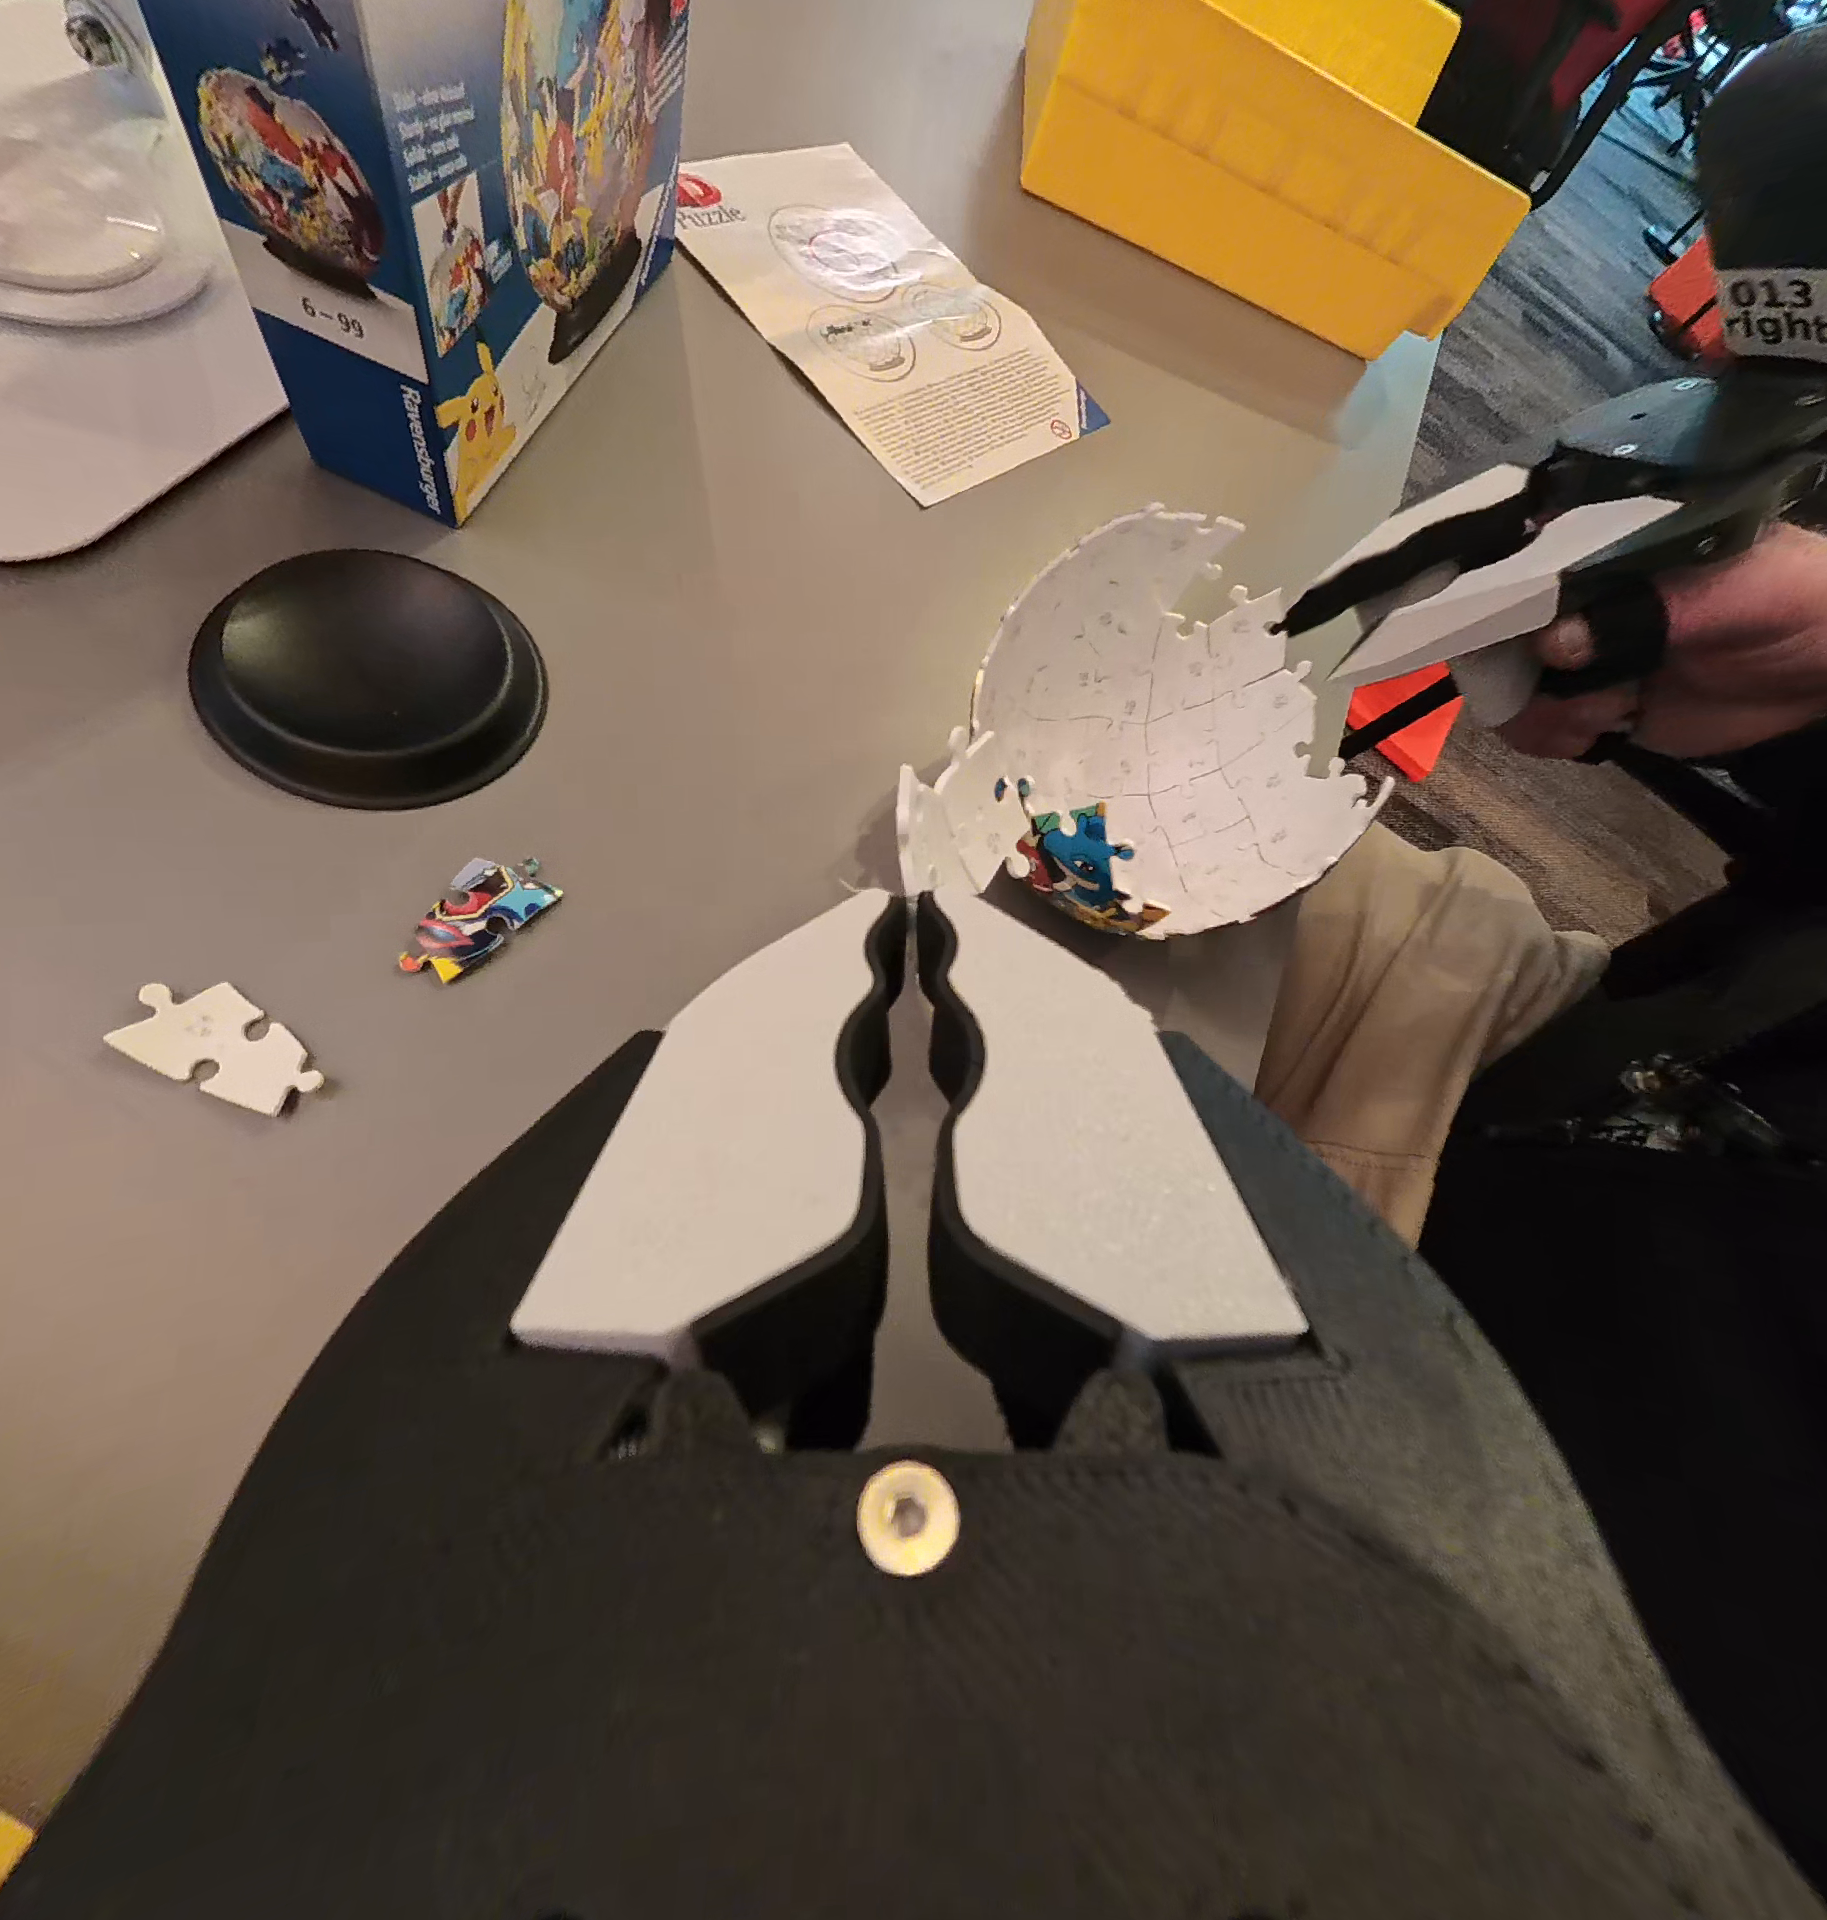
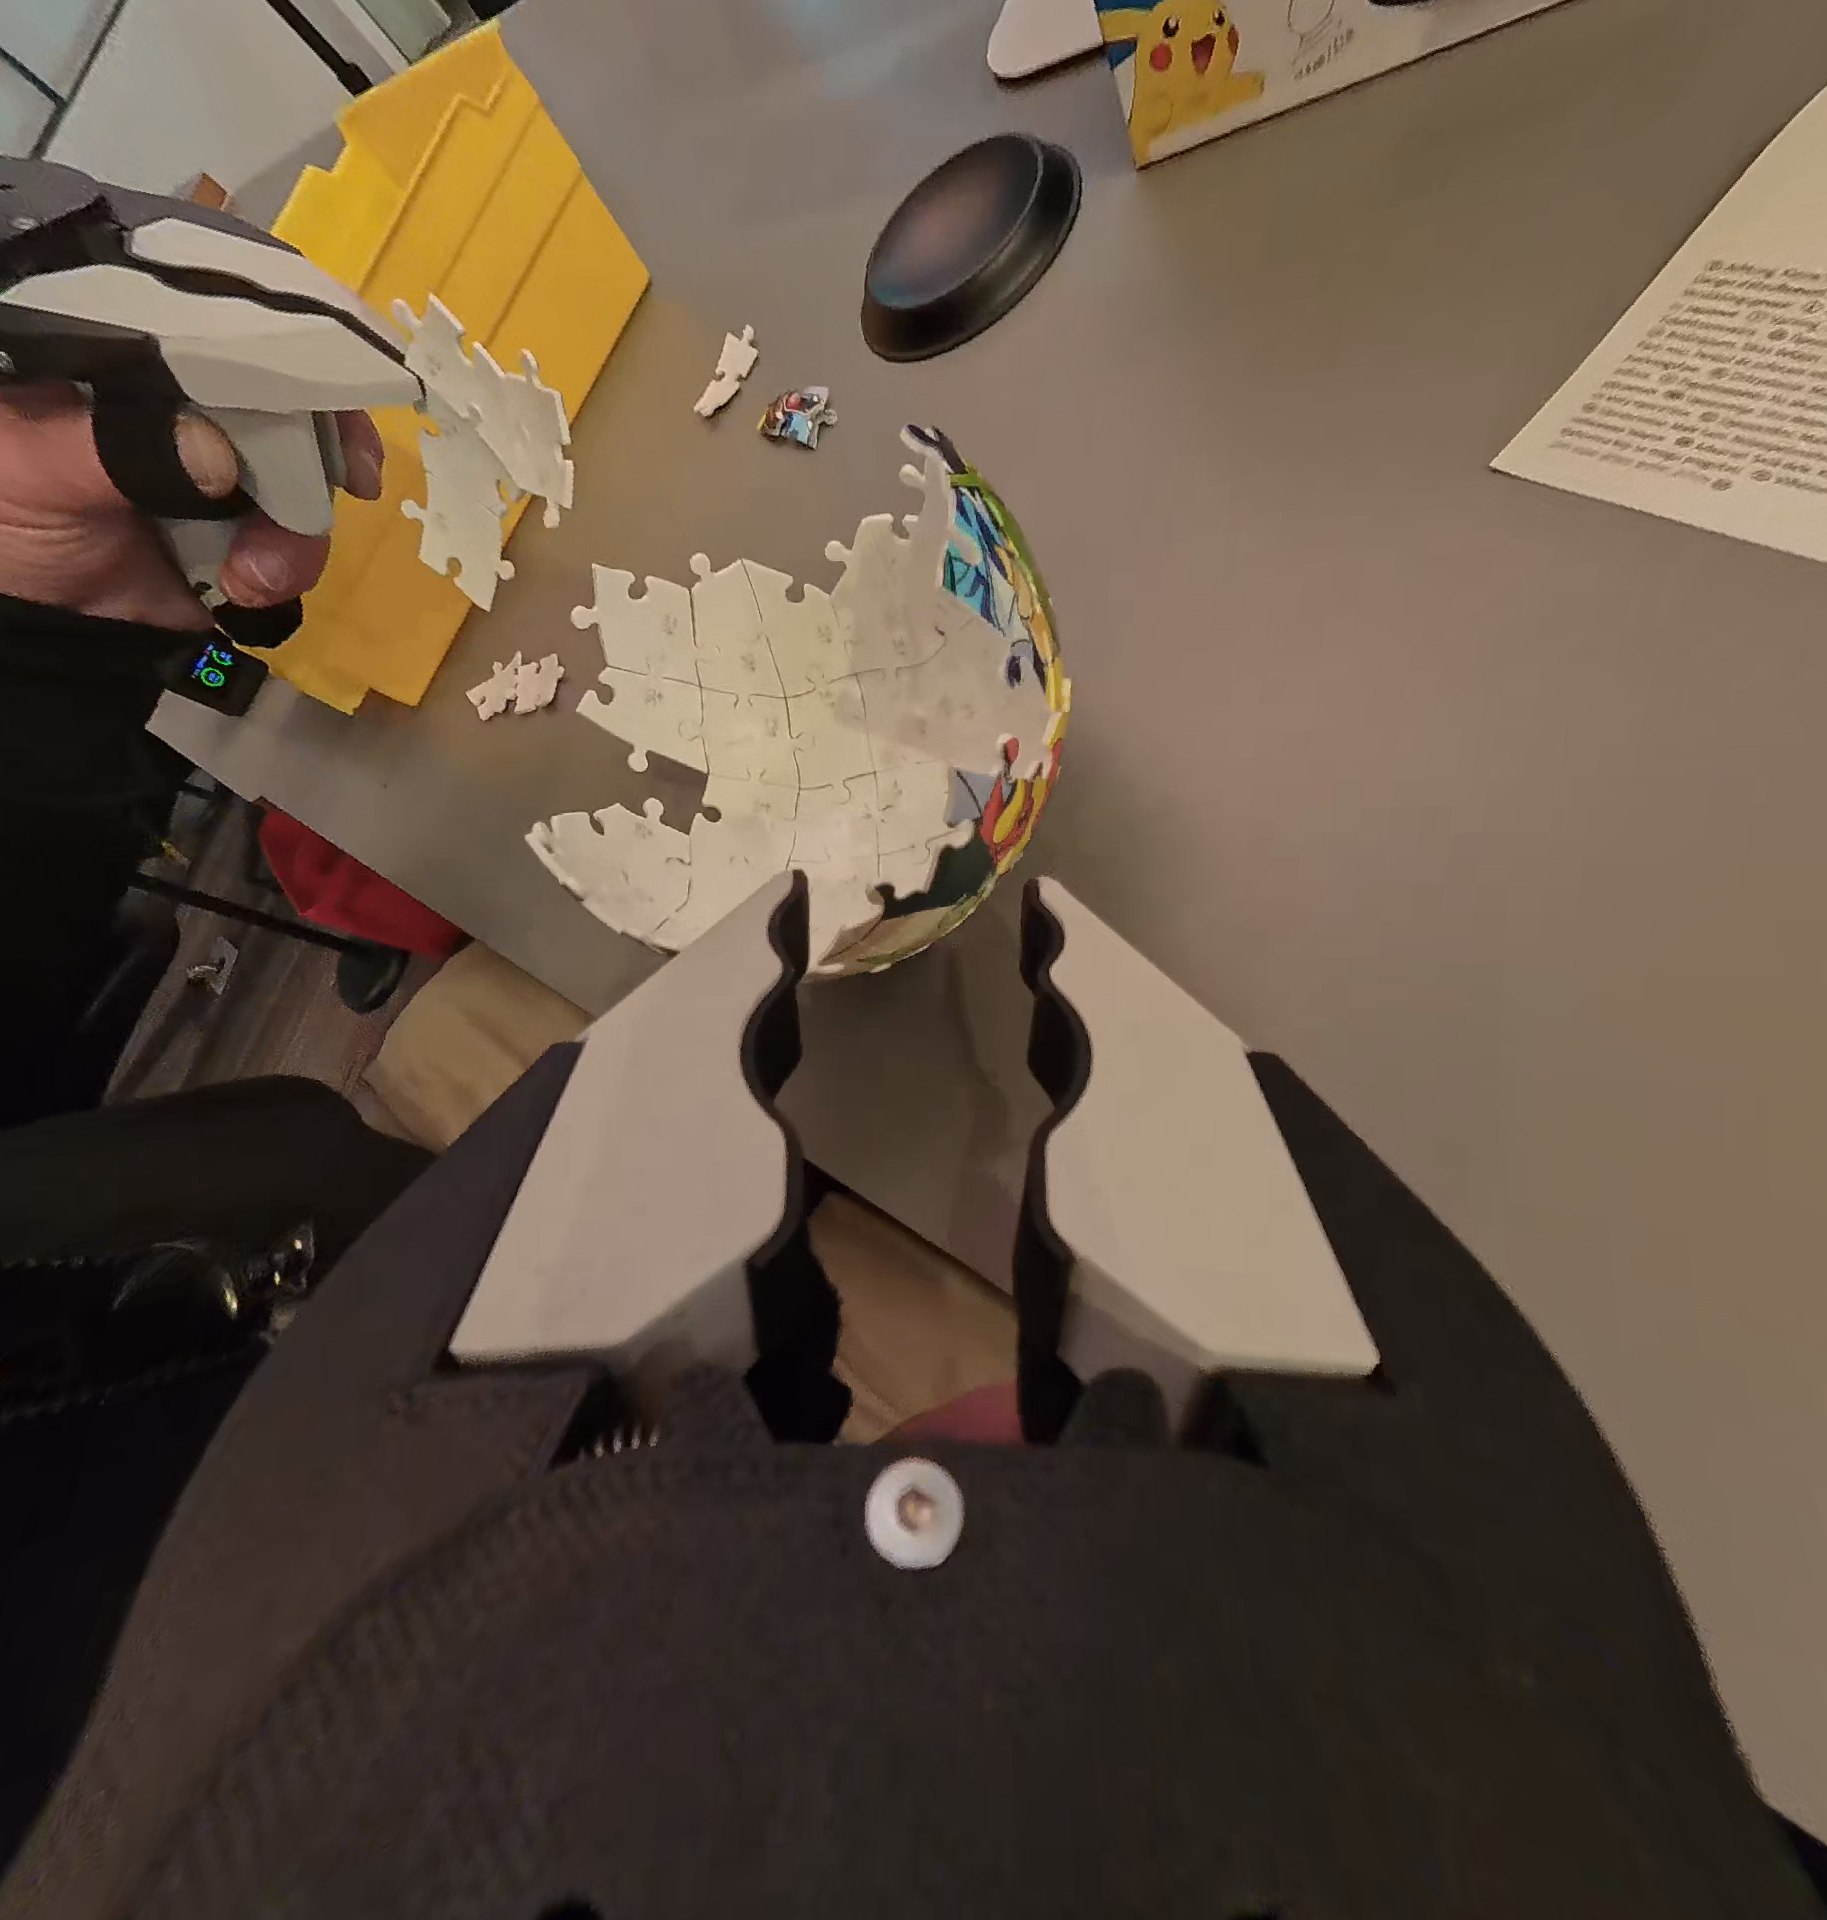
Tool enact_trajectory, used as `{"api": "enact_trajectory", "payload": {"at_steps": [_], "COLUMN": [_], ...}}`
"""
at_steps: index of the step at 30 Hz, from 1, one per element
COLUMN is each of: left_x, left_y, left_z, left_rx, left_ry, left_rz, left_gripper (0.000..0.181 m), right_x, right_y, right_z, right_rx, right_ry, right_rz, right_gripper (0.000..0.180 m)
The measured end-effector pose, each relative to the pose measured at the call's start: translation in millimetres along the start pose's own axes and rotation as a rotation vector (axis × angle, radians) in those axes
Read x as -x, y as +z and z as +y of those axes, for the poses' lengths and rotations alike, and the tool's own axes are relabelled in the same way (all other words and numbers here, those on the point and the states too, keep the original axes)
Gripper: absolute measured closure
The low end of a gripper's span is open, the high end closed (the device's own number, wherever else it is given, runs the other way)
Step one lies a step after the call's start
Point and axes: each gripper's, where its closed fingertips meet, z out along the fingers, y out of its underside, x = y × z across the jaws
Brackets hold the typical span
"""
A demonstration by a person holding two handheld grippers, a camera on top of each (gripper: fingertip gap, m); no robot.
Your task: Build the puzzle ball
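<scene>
The partly built puzzle ball (image 1: 1148,748) lies on the grey table as an open shell, white inside showing and the printed outside below. My left gripper (image 1: 911,904) is shut on a white section of joined pieces (image 1: 940,821) and holds it just left of the shell. In the right wrist view that section (image 2: 483,436) hangs from the left gripper (image 2: 410,374), above and apart from the shell (image 2: 805,727). My right gripper (image 2: 914,914) is open and empty, its tips at the shell's near rim; it also shows in the left wrist view (image 1: 1304,649).
A black round stand (image 1: 369,675), a printed loose piece (image 1: 483,920) and a white loose piece (image 1: 213,1049) lie left of the shell. Another white piece pair (image 2: 519,681) lies near the table edge. The puzzle box (image 1: 421,239), a leaflet (image 1: 888,312) and a yellow bin (image 1: 1252,156) stand behind.
</scene>
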Motion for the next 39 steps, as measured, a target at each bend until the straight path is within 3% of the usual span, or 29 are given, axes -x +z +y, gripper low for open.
{"api": "enact_trajectory", "payload": {"at_steps": [1,17,39], "left_x": [0.5,4.8,18.9], "left_y": [-0.2,-4.5,-36.8], "left_z": [-0.3,0.2,-9.4], "left_rx": [-0.004,-0.016,-0.047], "left_ry": [-0.003,-0.019,-0.038], "left_rz": [0.002,0.001,-0.059], "left_gripper": [0.179,0.179,0.179], "right_x": [-0.3,-9.6,-14.1], "right_y": [1.8,19.5,31.8], "right_z": [-0.7,-8.1,-33.1], "right_rx": [-0.001,0.033,0.036], "right_ry": [0.003,-0.018,-0.081], "right_rz": [0.003,0.02,-0.041], "right_gripper": [0.141,0.154,0.143]}}
